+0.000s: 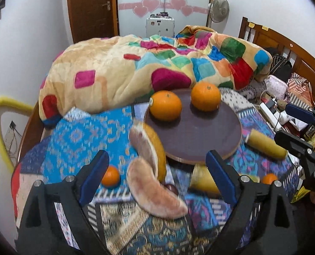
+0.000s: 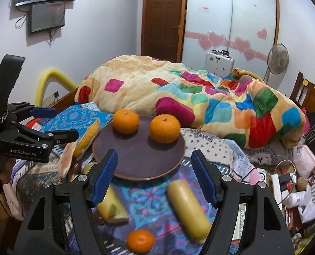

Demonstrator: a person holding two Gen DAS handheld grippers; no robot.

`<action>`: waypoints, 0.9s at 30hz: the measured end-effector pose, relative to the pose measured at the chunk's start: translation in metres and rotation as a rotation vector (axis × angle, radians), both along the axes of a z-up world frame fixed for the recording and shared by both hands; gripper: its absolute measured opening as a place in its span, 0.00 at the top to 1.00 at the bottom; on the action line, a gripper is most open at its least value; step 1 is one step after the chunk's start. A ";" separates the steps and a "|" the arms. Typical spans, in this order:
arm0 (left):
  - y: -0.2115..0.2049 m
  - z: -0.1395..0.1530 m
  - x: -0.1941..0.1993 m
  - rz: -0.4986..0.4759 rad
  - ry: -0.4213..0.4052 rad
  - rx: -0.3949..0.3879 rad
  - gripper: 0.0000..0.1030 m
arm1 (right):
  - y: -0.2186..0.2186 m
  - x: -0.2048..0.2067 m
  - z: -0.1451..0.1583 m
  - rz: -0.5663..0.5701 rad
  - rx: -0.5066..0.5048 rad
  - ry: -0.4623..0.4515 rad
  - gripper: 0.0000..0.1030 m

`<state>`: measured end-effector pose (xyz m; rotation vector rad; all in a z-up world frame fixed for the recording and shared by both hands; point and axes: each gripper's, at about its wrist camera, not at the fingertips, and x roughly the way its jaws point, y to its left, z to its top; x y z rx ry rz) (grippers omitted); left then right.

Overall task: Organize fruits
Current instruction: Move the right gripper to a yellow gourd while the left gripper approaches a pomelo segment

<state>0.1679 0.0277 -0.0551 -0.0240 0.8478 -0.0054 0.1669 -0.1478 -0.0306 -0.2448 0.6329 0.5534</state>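
Oranges point(image 1: 165, 105) point(image 1: 205, 96) are sitting stem-up on the far half of the round dark plate point(image 2: 140, 161), while a yellow cylindrical fruit point(image 2: 188, 207) is lying on the patterned bedcover point(image 1: 83, 136) just before the plate, its long axis running from the plate toward the camera. Both the left gripper point(image 1: 157, 176) and the right gripper point(image 2: 155, 177) are hovering with jaws spread apart, gripping nothing (the left one's body is reading "GenRobot.AI" in the right wrist view).

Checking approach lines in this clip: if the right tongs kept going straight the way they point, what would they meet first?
Probably the near rim of the brown plate, centred between the open right tongs. The two oranges sit further back. Depth is uncertain.
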 end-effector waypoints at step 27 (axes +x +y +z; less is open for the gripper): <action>0.004 -0.062 -0.051 -0.023 0.021 -0.014 0.52 | 0.053 -0.011 -0.083 0.136 -0.132 0.182 0.40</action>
